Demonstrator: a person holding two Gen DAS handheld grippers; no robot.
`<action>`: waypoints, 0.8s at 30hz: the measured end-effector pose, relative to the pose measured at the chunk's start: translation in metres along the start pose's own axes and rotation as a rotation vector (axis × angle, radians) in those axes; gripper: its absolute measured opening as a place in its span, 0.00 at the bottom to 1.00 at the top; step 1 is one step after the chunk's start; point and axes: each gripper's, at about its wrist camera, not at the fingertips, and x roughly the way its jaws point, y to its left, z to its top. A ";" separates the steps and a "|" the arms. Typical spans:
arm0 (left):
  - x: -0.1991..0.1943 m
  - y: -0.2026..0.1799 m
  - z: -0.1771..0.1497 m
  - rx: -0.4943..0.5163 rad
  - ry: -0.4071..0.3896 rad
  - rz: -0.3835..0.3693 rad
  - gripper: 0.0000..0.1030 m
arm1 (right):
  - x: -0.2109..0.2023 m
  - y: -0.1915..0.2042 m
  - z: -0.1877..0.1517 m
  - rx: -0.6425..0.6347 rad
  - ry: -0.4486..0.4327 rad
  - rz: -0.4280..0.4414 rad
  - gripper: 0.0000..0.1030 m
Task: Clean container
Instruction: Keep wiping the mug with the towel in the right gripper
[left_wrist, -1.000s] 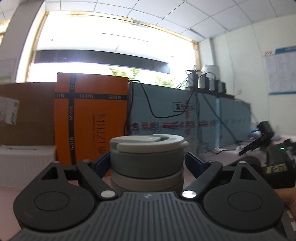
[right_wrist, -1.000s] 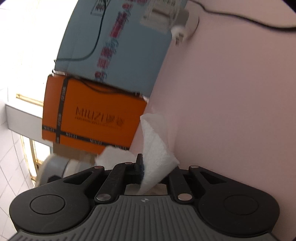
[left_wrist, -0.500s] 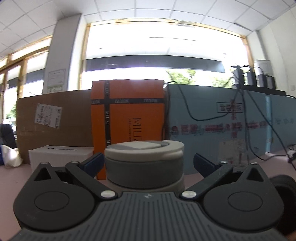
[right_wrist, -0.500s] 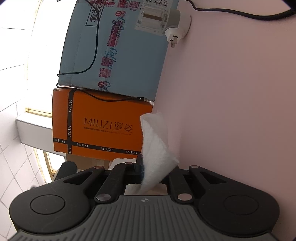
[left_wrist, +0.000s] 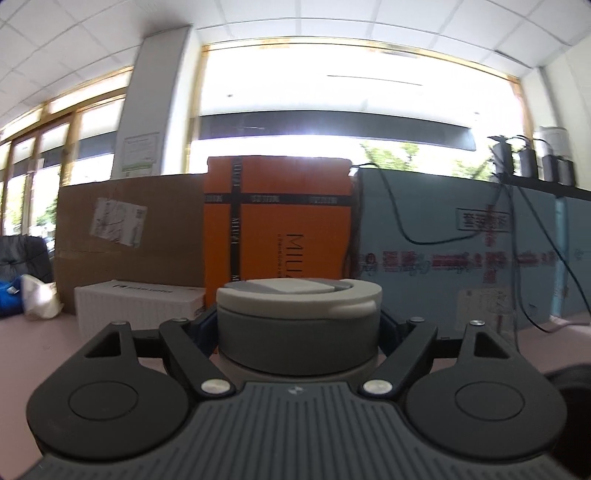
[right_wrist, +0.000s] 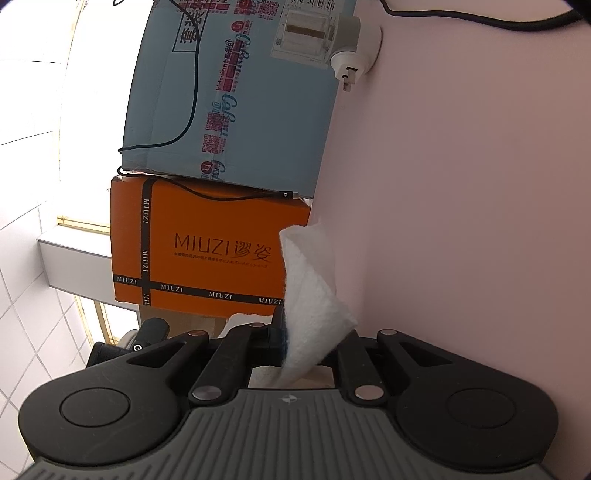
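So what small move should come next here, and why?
Probably bring the right gripper with its white cloth over to the grey container, which the left gripper grips: the cloth hangs away from it, not touching.

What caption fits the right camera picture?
Right gripper pinching a white paper towel beside an orange MIUZI box.

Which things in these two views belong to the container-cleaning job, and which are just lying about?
In use:
- round grey lidded plastic container, held by left gripper
- white folded paper towel, pinched by right gripper

Lying about:
- orange MIUZI cardboard box
- pale blue cardboard carton
- white ribbed box
- black cables
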 end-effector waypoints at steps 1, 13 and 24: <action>0.000 0.002 0.000 0.009 0.000 -0.027 0.76 | 0.000 0.000 0.000 0.001 0.000 0.002 0.08; 0.005 0.037 0.005 0.061 0.028 -0.362 0.75 | 0.000 -0.002 0.000 0.004 -0.002 0.012 0.08; 0.015 0.073 0.000 -0.012 0.006 -0.570 0.75 | -0.002 -0.005 0.001 0.015 -0.007 0.030 0.08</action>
